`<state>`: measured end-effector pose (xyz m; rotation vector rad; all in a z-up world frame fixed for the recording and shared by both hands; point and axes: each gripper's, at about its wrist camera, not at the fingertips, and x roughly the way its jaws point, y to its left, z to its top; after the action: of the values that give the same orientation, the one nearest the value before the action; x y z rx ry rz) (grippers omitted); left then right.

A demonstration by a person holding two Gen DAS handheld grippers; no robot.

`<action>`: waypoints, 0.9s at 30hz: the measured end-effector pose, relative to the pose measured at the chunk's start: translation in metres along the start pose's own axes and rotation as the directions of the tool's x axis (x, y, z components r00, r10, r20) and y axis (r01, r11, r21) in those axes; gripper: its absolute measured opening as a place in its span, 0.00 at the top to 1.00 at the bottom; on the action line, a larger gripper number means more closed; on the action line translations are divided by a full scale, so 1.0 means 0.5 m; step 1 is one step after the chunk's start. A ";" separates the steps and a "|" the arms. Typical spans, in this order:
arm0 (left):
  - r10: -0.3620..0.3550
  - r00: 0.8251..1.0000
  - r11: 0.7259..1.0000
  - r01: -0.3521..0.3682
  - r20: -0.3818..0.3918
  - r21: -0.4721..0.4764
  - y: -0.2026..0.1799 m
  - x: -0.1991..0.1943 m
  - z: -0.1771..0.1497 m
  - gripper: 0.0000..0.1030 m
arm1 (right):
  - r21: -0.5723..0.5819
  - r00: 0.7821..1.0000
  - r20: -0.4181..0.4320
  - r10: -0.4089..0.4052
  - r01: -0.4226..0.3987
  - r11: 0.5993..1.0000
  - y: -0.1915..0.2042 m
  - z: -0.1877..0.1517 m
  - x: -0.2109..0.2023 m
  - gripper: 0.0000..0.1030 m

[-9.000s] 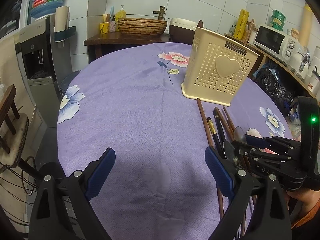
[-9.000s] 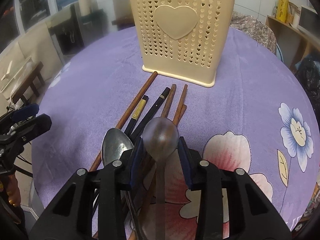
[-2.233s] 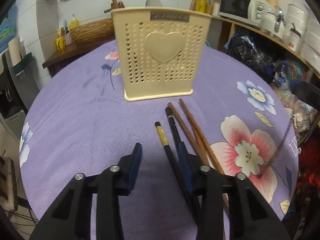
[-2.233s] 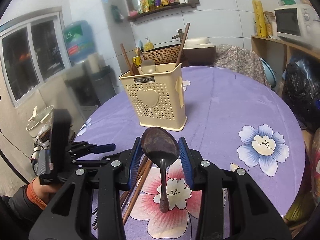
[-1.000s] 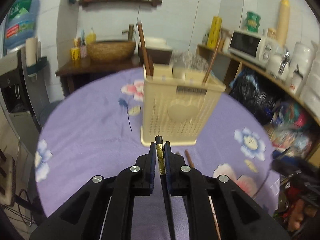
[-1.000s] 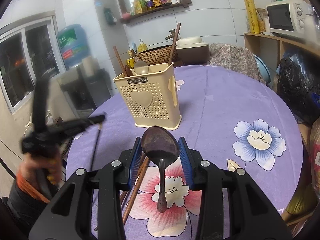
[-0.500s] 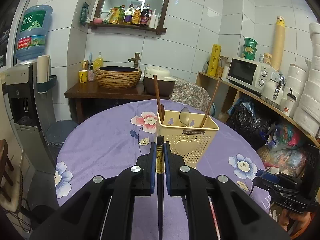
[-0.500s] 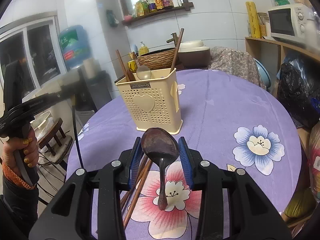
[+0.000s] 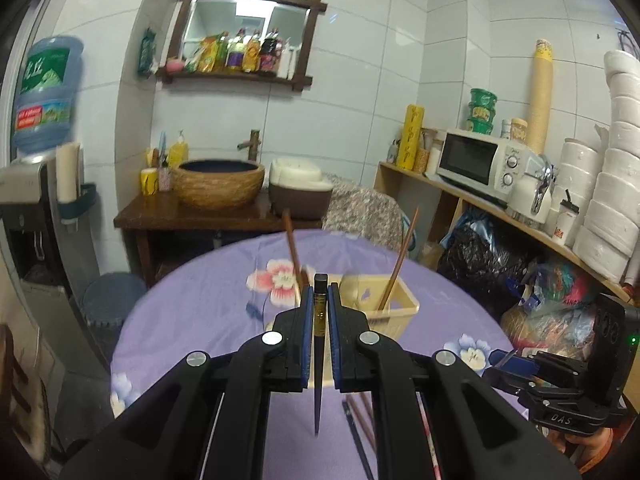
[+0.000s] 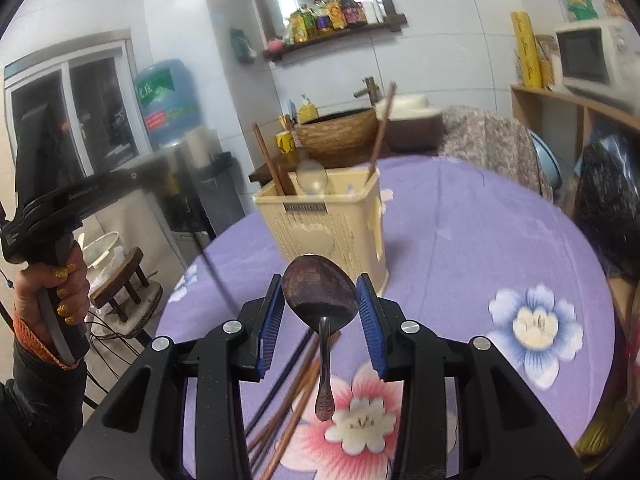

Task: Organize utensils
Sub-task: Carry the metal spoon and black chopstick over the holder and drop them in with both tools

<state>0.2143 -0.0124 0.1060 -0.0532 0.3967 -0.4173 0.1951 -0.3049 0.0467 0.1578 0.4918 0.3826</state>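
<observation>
My left gripper (image 9: 321,298) is shut on a black chopstick (image 9: 317,380) with a gold band, which hangs tip down above the purple floral table (image 9: 192,312). Behind and below it stands the cream perforated holder (image 9: 394,306) with brown chopsticks (image 9: 400,256) in it. My right gripper (image 10: 320,304) is shut on the bowl of a dark spoon (image 10: 320,292), whose handle hangs down over the cloth. In the right wrist view the holder (image 10: 324,228) stands just beyond the spoon, with a steel spoon (image 10: 312,178) and brown chopsticks inside. Several loose chopsticks (image 10: 288,412) lie below.
A hand (image 10: 52,292) holds the left gripper's handle at the left of the right wrist view. The right gripper's body (image 9: 560,380) shows at the table's right edge. A wooden stool (image 10: 120,280) and a water dispenser stand beyond the left edge, shelves with a microwave (image 9: 476,162) to the right.
Both grippers have risen. The left one lifted the black chopstick higher, so the holder sits lower in its view. The right one came a little nearer the holder, spoon still gripped.
</observation>
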 end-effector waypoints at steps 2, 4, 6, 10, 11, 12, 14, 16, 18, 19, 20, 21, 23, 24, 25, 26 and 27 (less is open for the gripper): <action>-0.012 0.999 1.000 0.011 0.033 0.015 -0.007 -0.004 0.057 0.92 | -0.046 0.999 0.048 0.002 0.000 0.999 0.016 0.056 -0.005 0.63; -0.025 0.998 0.999 0.023 0.064 0.023 -0.015 -0.007 0.120 0.92 | -0.069 0.995 0.098 0.012 -0.006 0.998 0.028 0.120 -0.009 0.63; -0.033 0.996 0.999 0.032 0.085 0.023 -0.021 -0.004 0.170 0.92 | -0.069 0.990 0.139 0.024 -0.014 0.998 0.033 0.180 -0.009 0.63; -0.023 0.993 1.000 0.021 0.117 0.014 -0.031 0.016 0.248 0.92 | -0.071 0.978 0.206 0.022 -0.007 0.997 0.047 0.284 0.004 0.63; -0.019 0.993 1.000 0.018 0.119 0.006 -0.034 0.029 0.266 0.92 | -0.074 0.976 0.216 0.017 -0.001 0.997 0.049 0.300 0.010 0.63; -0.018 0.993 1.000 0.017 0.116 0.005 -0.036 0.036 0.271 0.92 | -0.080 0.976 0.218 0.014 0.004 0.997 0.054 0.314 0.018 0.63; -0.022 0.994 1.000 0.023 0.107 -0.012 -0.038 0.053 0.277 0.92 | -0.085 0.976 0.218 0.005 0.014 0.996 0.057 0.333 0.034 0.63; -0.019 0.995 1.000 0.021 0.101 -0.018 -0.035 0.068 0.275 0.92 | -0.088 0.977 0.211 -0.005 0.024 0.996 0.056 0.342 0.052 0.63; 0.001 0.995 1.000 0.001 0.099 -0.016 -0.035 0.084 0.266 0.92 | -0.089 0.979 0.203 -0.020 0.039 0.995 0.052 0.341 0.075 0.63; 0.006 0.995 1.000 -0.005 0.097 -0.014 -0.032 0.089 0.266 0.92 | -0.090 0.979 0.200 -0.031 0.050 0.995 0.049 0.337 0.087 0.63; 0.014 0.996 1.000 -0.013 0.089 -0.015 -0.030 0.101 0.258 0.92 | -0.092 0.980 0.196 -0.040 0.059 0.994 0.047 0.331 0.097 0.63; 0.017 0.997 1.000 -0.015 0.079 -0.017 -0.027 0.110 0.252 0.92 | -0.093 0.981 0.189 -0.047 0.066 0.994 0.044 0.322 0.110 0.63; 0.012 0.999 0.999 -0.011 0.045 -0.031 -0.019 0.134 0.230 0.92 | -0.087 0.985 0.160 -0.064 0.078 0.993 0.034 0.297 0.144 0.63; 0.013 0.999 0.999 -0.012 0.033 -0.034 -0.017 0.142 0.219 0.92 | -0.090 0.987 0.144 -0.074 0.088 0.992 0.030 0.281 0.161 0.63; 0.015 1.000 0.999 -0.014 0.024 -0.035 -0.013 0.149 0.212 0.92 | -0.095 0.987 0.134 -0.086 0.099 0.991 0.026 0.267 0.173 0.63; 0.020 1.000 0.999 -0.020 0.008 -0.039 -0.010 0.160 0.193 0.92 | -0.101 0.987 0.126 -0.100 0.113 0.988 0.024 0.250 0.184 0.63; 0.021 1.000 0.999 -0.021 -0.001 -0.042 -0.008 0.166 0.184 0.92 | -0.105 0.986 0.116 -0.116 0.128 0.986 0.019 0.233 0.196 0.63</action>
<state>0.3178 -0.0524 0.1614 -0.0898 0.4061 -0.3882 0.3286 -0.2638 0.1083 0.0388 0.3688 0.2791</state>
